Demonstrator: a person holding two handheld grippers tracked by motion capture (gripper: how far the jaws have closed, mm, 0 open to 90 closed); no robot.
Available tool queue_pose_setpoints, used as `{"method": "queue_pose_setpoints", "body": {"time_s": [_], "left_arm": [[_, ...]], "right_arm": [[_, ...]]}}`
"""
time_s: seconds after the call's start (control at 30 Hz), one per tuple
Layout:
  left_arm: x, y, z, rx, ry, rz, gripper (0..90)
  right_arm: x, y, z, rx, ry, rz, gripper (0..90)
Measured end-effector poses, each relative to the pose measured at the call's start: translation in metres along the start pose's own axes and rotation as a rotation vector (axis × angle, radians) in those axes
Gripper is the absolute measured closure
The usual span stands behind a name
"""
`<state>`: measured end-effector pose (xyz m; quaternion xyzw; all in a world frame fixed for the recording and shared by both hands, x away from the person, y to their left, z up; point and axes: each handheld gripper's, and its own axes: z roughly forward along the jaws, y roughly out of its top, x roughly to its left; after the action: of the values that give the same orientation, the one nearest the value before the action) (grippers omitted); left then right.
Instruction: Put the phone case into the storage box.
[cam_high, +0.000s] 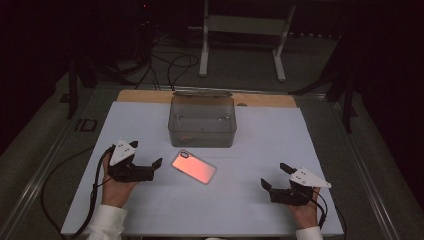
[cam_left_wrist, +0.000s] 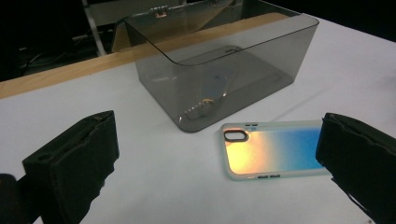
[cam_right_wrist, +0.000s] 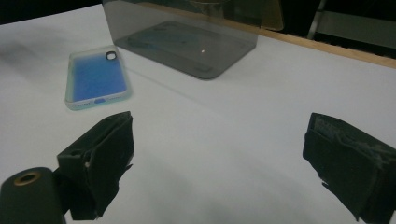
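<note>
Lying flat on the white table (cam_high: 250, 210), a phone case (cam_high: 194, 167) is seen just in front of the smoked plastic box (cam_high: 202, 121), near its front wall but apart from it, camera cutout turned toward the box. Its iridescent back (orange from above, blue from the right gripper view) faces up. The left gripper (cam_high: 149, 168) is held just left of the case with its jaws spread wide, one jaw at the case's near end, apparently lined up for a grasp. The right gripper (cam_high: 276, 176) is kept well to the right of the case, jaws likewise spread and holding nothing, probably to leave room. The box stands open-topped, likely the intended destination.
</note>
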<state>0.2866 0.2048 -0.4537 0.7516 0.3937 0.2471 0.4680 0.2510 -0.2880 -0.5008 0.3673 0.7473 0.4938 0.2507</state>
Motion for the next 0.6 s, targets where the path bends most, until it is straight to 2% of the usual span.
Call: {"method": "queue_pose_setpoints", "body": {"time_s": [0.17, 0.6], "left_arm": [[-0.001, 0.004, 0.006, 0.017, 0.000, 0.019, 0.5], [0.000, 0.008, 0.022, 0.055, -0.017, 0.015, 2.0]], "right_arm": [[0.000, 0.000, 0.000, -0.002, 0.003, 0.001, 8.8], [0.000, 0.000, -0.001, -0.003, -0.002, 0.007, 8.8]]}}
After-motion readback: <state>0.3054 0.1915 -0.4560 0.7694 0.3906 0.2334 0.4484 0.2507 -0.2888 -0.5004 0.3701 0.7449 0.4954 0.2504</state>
